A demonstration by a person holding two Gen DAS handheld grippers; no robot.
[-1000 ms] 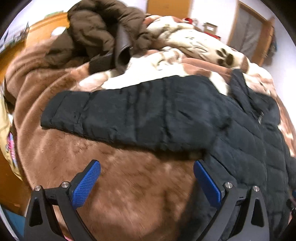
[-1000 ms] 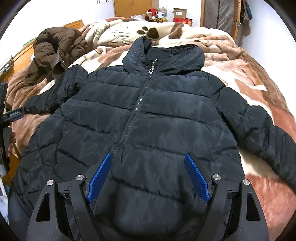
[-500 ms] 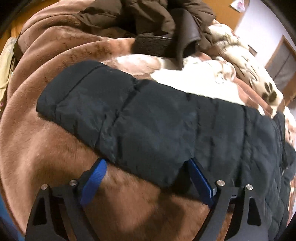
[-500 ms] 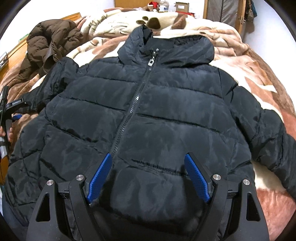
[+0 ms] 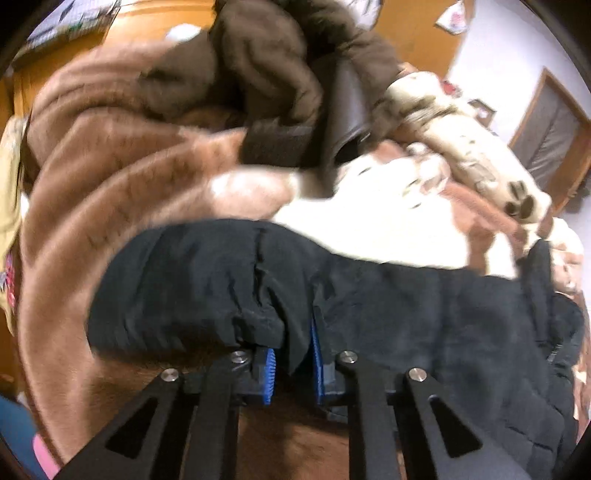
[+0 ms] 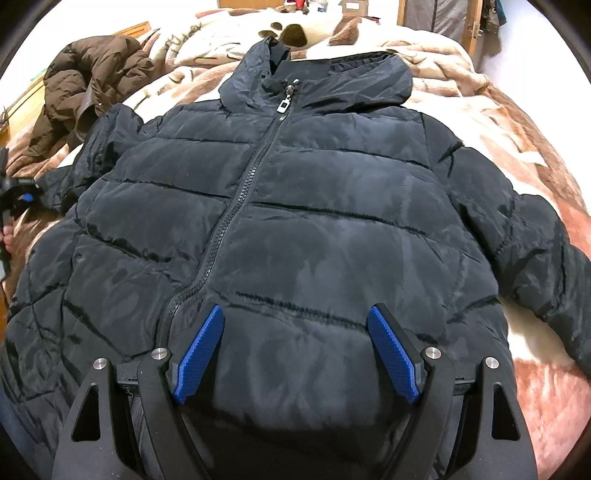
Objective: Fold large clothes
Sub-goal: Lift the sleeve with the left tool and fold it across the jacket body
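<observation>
A black puffer jacket (image 6: 314, 221) lies zipped and face up on the bed, collar at the far end. Its left sleeve (image 5: 207, 288) stretches out over the brown blanket. My left gripper (image 5: 291, 354) is closing on the near edge of that sleeve close to the cuff, and a fold of black fabric is pinched between the blue pads. In the right wrist view the same gripper (image 6: 22, 197) shows at the far left edge. My right gripper (image 6: 295, 314) hovers open over the jacket's lower front, just right of the zipper, with only the jacket surface beneath it.
A crumpled brown coat (image 5: 266, 74) sits on the bed beyond the sleeve, shown at the upper left as the brown coat (image 6: 92, 85). A plush brown and cream blanket (image 6: 535, 155) covers the bed. A wooden bed frame (image 5: 147, 22) runs along the left.
My left gripper moved in to the sleeve's near edge and its jaws went from wide open to pinching the fabric. My right gripper came slightly lower over the jacket and stayed open.
</observation>
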